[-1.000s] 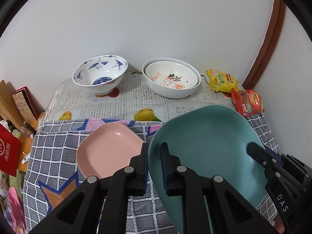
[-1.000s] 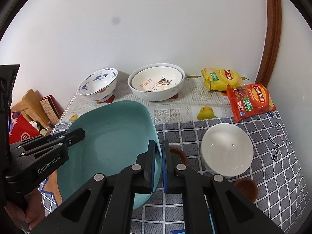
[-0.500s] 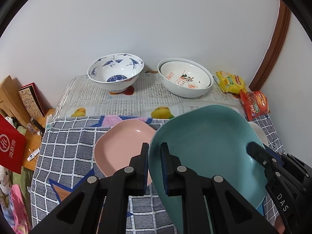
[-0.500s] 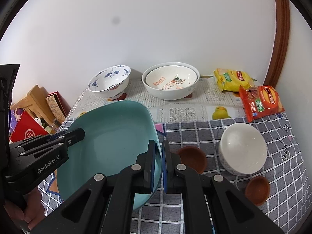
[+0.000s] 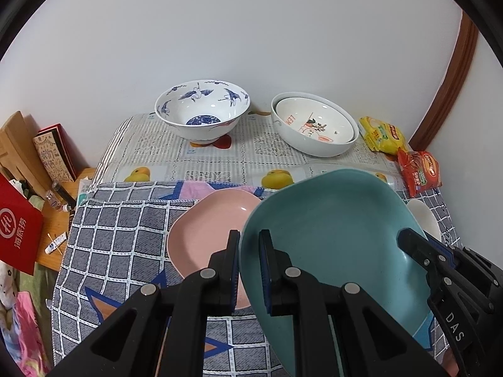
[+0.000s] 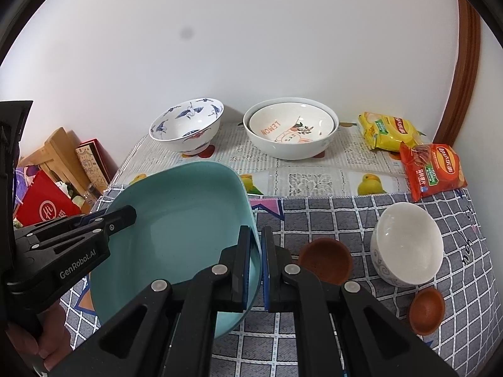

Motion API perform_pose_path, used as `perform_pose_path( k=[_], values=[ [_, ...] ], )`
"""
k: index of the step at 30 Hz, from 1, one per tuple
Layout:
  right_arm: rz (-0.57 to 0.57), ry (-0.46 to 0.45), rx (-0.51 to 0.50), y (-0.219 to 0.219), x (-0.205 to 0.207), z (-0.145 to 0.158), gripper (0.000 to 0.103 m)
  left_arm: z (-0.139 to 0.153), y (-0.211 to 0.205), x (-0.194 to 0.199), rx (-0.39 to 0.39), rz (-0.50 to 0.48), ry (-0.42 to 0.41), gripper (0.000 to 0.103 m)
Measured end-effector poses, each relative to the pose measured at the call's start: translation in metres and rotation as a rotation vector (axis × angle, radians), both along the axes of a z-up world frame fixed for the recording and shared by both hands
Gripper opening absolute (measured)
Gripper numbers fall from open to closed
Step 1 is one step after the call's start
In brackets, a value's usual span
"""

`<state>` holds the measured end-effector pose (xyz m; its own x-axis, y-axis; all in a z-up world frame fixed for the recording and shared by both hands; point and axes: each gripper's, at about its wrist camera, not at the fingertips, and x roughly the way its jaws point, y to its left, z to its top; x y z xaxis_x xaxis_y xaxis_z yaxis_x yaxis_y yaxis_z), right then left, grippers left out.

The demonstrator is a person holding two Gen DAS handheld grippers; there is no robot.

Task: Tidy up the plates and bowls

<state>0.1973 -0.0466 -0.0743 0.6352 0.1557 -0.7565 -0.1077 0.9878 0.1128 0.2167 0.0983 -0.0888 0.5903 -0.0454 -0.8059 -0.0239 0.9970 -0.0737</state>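
Observation:
Both grippers hold a large teal plate (image 5: pixel 333 238) above the table. My left gripper (image 5: pixel 249 270) is shut on its left rim. My right gripper (image 6: pixel 256 267) is shut on its right rim; the teal plate (image 6: pixel 185 220) fills the left of that view. A pink plate (image 5: pixel 204 232) lies on the checked cloth under and left of the teal plate. A blue-and-white bowl (image 5: pixel 202 110) and a white lemon-print bowl nested in a larger one (image 5: pixel 314 125) stand at the back. A white bowl (image 6: pixel 407 248) and two brown dishes (image 6: pixel 325 260) (image 6: pixel 427 311) sit at the right.
Yellow (image 6: pixel 388 130) and red (image 6: pixel 432 169) snack packets lie at the back right by the wall. A red box (image 5: pixel 17 235) and wooden items (image 5: pixel 19 147) stand beside the table's left edge. The wall runs close behind the bowls.
Both grippers have lifted the teal plate and drawn it back from the wall. More of the pink plate, the white bowl and both brown dishes now shows.

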Motion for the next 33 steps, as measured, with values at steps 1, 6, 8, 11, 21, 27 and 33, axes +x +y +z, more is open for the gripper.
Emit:
perform_pose_path(
  k=[1,6,8,11,21,27,33],
  values=[
    [0.002,0.002,0.000,0.001,0.001,-0.001,0.007,-0.001,0.002,0.001,-0.002,0.002,0.001,0.012],
    [0.014,0.006,-0.006,0.010,0.007,-0.005,0.007,-0.005,0.011,0.004,-0.007,0.013,0.006,0.012],
    [0.020,0.009,-0.010,0.015,0.010,-0.007,0.007,-0.007,0.015,0.006,-0.011,0.018,0.010,0.012],
    [0.028,0.012,-0.008,0.020,0.014,-0.009,0.007,-0.009,0.021,0.009,-0.012,0.025,0.014,0.012],
    [0.066,0.035,-0.015,0.043,0.031,-0.022,0.007,-0.021,0.045,0.019,-0.010,0.059,0.035,0.012],
    [0.083,0.060,-0.013,0.054,0.042,-0.034,0.007,-0.035,0.056,0.025,-0.009,0.078,0.062,0.012],
    [0.102,0.102,-0.014,0.064,0.054,-0.055,0.007,-0.055,0.065,0.033,-0.007,0.095,0.097,0.012]
  ],
)
